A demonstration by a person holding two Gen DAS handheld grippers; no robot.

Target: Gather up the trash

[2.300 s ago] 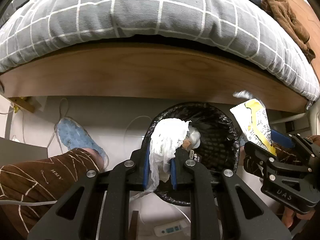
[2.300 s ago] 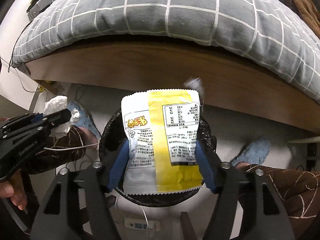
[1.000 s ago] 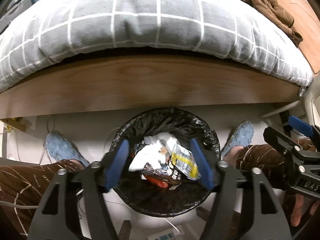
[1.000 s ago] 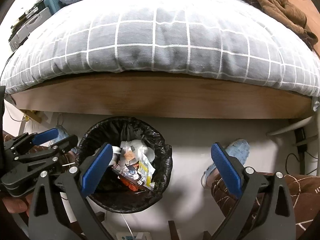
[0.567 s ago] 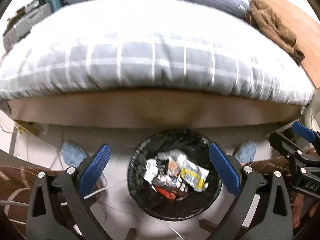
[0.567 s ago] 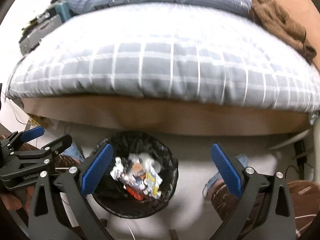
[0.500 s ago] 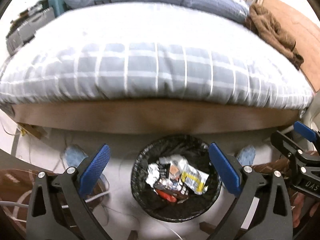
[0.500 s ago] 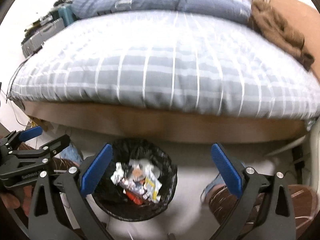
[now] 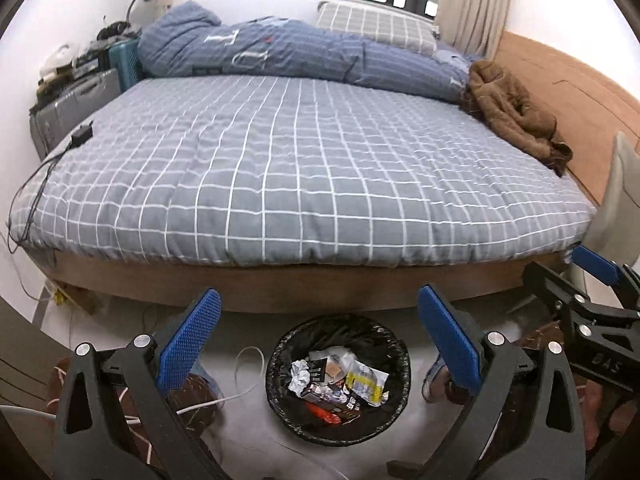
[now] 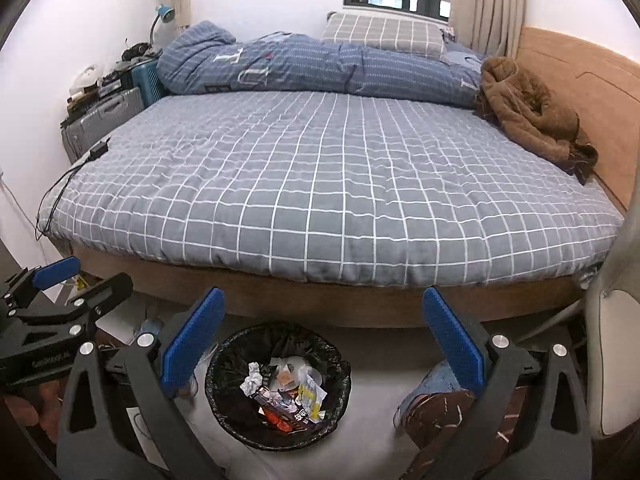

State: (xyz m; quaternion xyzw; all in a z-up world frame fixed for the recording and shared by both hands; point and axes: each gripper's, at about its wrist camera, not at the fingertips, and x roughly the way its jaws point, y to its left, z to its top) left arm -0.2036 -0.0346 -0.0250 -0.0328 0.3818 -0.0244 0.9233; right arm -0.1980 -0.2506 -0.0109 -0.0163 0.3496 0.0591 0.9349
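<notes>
A round bin with a black liner (image 9: 280, 360) stands on the floor at the foot of the bed; it also shows in the right wrist view (image 10: 224, 364). Inside lie crumpled tissue (image 9: 300, 374), a yellow and white snack wrapper (image 9: 366, 384) and dark wrappers (image 9: 332, 396). My left gripper (image 9: 320, 332) is open and empty, well above the bin. My right gripper (image 10: 322, 332) is open and empty, above and right of the bin. Each gripper shows at the edge of the other's view.
A bed with a grey checked cover (image 9: 300, 168) fills the middle. On it lie a blue duvet (image 9: 280, 52), a brown garment (image 9: 512, 112) and a black charger with cable (image 9: 82, 134). Suitcases (image 9: 68, 96) stand left. White cables (image 9: 224, 396) and feet in blue slippers (image 10: 424, 390) flank the bin.
Both grippers let go of the tissue and the snack wrapper, which now lie in the bin. Both then opened wide and rose up and back, so the whole bed shows.
</notes>
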